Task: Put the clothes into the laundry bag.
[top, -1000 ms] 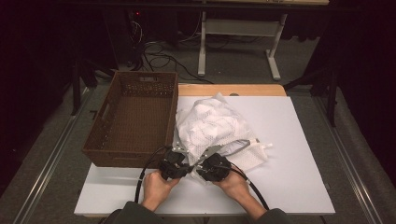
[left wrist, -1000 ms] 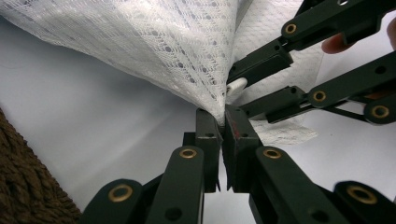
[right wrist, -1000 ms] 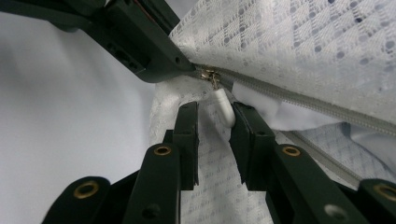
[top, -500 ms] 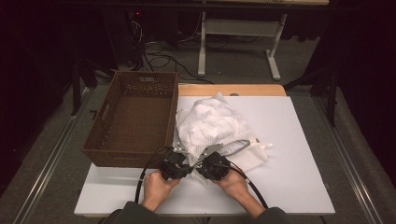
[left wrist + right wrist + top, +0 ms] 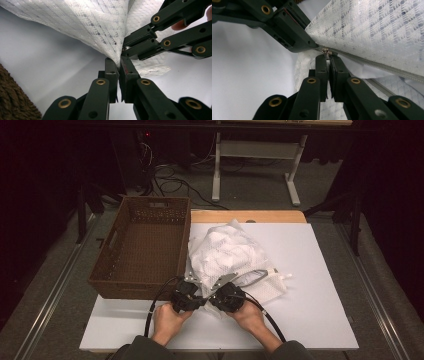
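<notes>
Jaws just closed on zipper pull (image 5: 325, 51), mesh bag (image 5: 227, 252) pinched by left gripper (image 5: 119, 65)

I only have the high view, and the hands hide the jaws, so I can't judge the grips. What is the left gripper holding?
Observer: In the left gripper view, the left gripper is shut on a pinched fold of the white mesh bag.
Operator: And the other one?
Observer: The right gripper has just been closing its jaws. The right gripper view shows them pinching the zipper pull.
Operator: Is it undone at all?
Observer: The zipper running away from the pull looks closed as far as that view follows it.
</notes>
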Demonstrator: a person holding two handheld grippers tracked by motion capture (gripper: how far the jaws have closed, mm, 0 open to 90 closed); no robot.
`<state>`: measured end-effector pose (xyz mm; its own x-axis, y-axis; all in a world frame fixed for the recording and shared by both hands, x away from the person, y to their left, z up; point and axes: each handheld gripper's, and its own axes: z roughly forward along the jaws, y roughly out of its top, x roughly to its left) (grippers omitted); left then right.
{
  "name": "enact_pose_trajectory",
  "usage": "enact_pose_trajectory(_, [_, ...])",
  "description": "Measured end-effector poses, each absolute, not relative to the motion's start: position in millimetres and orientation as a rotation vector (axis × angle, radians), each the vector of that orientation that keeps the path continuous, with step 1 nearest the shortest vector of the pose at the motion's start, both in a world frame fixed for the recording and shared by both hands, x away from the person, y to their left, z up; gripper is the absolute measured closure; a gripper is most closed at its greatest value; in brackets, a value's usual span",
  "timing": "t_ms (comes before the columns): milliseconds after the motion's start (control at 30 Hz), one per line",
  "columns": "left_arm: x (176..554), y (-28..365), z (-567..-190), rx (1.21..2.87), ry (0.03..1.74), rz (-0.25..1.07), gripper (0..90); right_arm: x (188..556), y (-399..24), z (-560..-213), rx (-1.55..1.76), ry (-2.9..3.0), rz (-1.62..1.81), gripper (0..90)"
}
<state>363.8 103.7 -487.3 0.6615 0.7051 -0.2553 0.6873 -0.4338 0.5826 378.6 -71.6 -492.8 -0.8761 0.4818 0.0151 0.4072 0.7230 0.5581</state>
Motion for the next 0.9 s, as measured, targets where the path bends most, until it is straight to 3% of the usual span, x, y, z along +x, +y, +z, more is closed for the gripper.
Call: enact_pose_trajectory(900, [369, 105, -493, 2.234, 1.105, 0.016, 85.6, 382, -90, -500, 0.763, 2.736, 0.784, 86.8])
